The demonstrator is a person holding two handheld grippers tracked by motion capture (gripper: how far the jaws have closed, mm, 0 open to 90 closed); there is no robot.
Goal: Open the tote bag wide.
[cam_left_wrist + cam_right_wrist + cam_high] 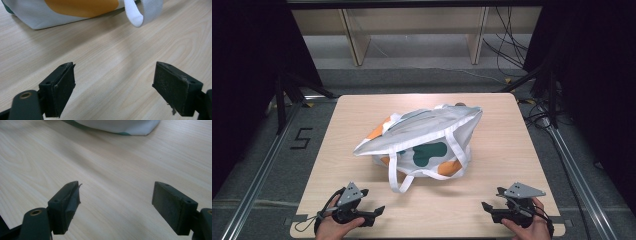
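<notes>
A: Start with the biggest thing. What carries it all?

B: A pale wood-grain counter [492, 200]. Near its middle, a little toward the far edge, lies a white fabric tote bag with orange and green patches [422, 135], slumped on its side with its mouth toward the far right corner.

A: And its handles?

B: One white webbing handle loop [399, 182] trails off the bag toward the near edge, lying flat on the wood. In the left gripper view the loop's rounded end sits just ahead of the jaws.

A: The grippers?

B: The left gripper [373, 214] rests by the near left corner, jaws spread wide with nothing but bare wood between them. The right gripper [490, 210] sits by the near right corner, equally wide and empty. Both are well apart from the bag.

A: So what is the step, in your judgement?

B: Reaching in for the bag, likely by the loop and the rim. To do it well, I would bring the left gripper in low and level, so that one jaw slides under the webbing without pushing it along the counter. The right one should take the bag's near hem by a firm folded edge, not loose cloth, which would slip or bunch.

A: Any risk?

B: Closing early and pinching only a single thin layer.
</notes>
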